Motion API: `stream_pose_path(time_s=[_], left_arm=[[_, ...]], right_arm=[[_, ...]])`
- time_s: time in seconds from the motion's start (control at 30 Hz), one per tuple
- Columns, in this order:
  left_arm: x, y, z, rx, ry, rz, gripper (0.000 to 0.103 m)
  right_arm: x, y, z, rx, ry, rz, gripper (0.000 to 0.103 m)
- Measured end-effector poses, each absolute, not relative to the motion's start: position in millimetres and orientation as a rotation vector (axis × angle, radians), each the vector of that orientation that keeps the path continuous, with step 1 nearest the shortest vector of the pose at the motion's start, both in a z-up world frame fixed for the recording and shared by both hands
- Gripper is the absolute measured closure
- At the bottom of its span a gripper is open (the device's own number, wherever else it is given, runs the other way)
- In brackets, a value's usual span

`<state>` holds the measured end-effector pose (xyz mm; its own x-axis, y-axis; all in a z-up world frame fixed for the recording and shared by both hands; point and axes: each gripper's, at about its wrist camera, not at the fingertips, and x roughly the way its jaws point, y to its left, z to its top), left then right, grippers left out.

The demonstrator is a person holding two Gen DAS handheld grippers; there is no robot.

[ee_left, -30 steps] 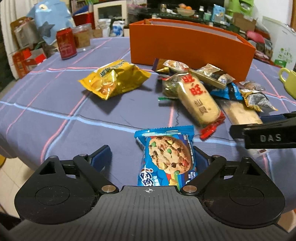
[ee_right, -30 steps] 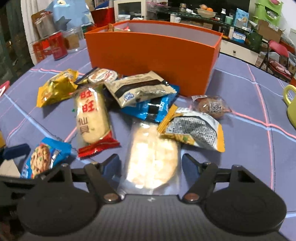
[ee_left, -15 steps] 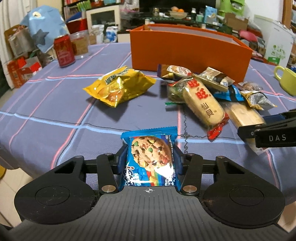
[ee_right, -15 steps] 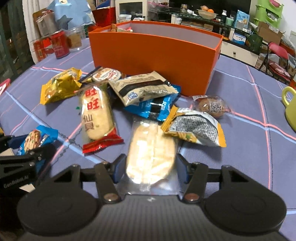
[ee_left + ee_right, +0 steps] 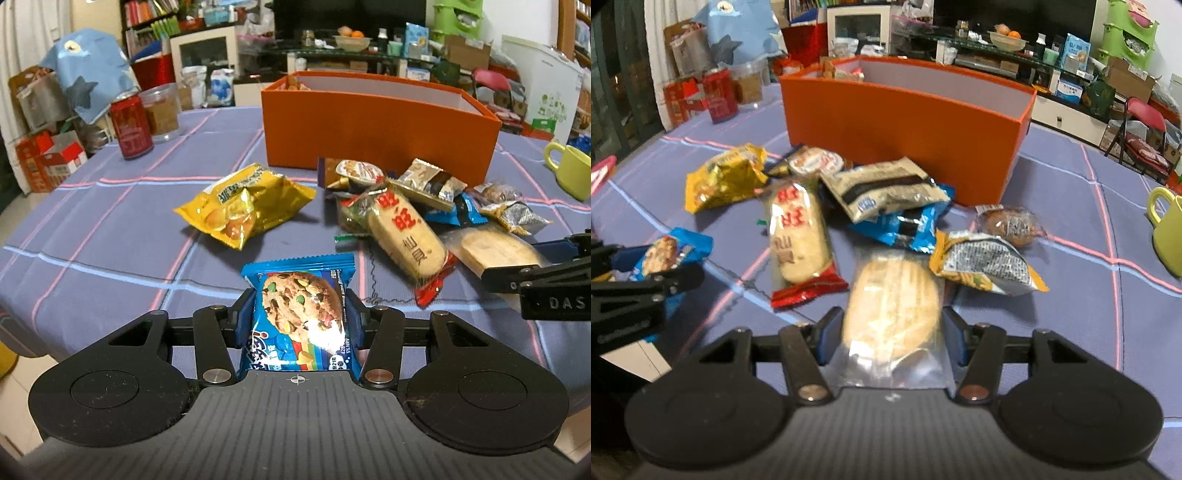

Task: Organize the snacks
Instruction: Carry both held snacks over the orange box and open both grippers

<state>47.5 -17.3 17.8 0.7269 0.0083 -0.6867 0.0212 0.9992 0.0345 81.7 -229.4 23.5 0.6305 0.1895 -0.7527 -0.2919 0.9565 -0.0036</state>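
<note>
My left gripper (image 5: 299, 314) is shut on a blue cookie packet (image 5: 301, 310), held a little above the purple tablecloth near its front edge. My right gripper (image 5: 892, 332) is shut on a clear-wrapped pale rice cracker (image 5: 892, 306), lifted slightly at the near side of the snack pile. In the right wrist view the cookie packet (image 5: 666, 251) and the left gripper show at the far left. Behind the pile stands the orange box (image 5: 376, 129), open on top (image 5: 905, 125), with some snacks in its far left corner.
Loose snacks lie between me and the box: a yellow bag (image 5: 245, 205), a red-lettered rice cracker (image 5: 404, 236), a beige sachet (image 5: 882, 188), a blue wrapper (image 5: 908, 225), a grey-and-yellow pack (image 5: 986, 264). A red can (image 5: 131, 125) stands far left, a green mug (image 5: 1171, 229) at right.
Both grippers went from open to shut: the left on the cookie packet, the right on the clear-wrapped cracker. Both packets have since lifted slightly off the cloth.
</note>
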Motion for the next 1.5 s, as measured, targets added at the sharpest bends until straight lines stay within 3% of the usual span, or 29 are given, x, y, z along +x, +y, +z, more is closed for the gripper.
stream_pose_path(time_s=[0.83, 0.87, 0.9, 0.93, 0.97, 1.1, 1.2, 1.4, 1.5], left_arm=[[101, 0, 61, 0.013, 0.727, -0.107, 0.082], [101, 1, 62, 0.011, 0.724, -0.107, 0.082], [100, 0, 64, 0.015, 0.717, -0.110, 0.082], [99, 0, 65, 0.022, 0.710, -0.112, 0.082], [98, 0, 66, 0.029, 0.704, -0.114, 0.082], [100, 1, 65, 0.014, 0.717, -0.120, 0.082], [100, 1, 65, 0.020, 0.718, -0.116, 0.082], [101, 1, 67, 0.013, 0.717, -0.133, 0.082], [102, 4, 68, 0.005, 0.718, -0.130, 0.082]], right_arm=[[64, -229, 57, -0.147, 0.672, 0.250, 0.047], [63, -229, 58, -0.157, 0.663, 0.244, 0.050], [61, -228, 60, -0.170, 0.645, 0.236, 0.059], [60, -227, 62, -0.186, 0.629, 0.229, 0.094], [60, -226, 64, -0.199, 0.622, 0.224, 0.102], [67, -230, 53, -0.184, 0.693, 0.227, 0.097], [74, -244, 47, -0.072, 0.729, 0.228, 0.041], [77, -238, 30, 0.014, 0.846, 0.194, 0.032], [76, -223, 24, -0.009, 0.881, 0.189, 0.013]])
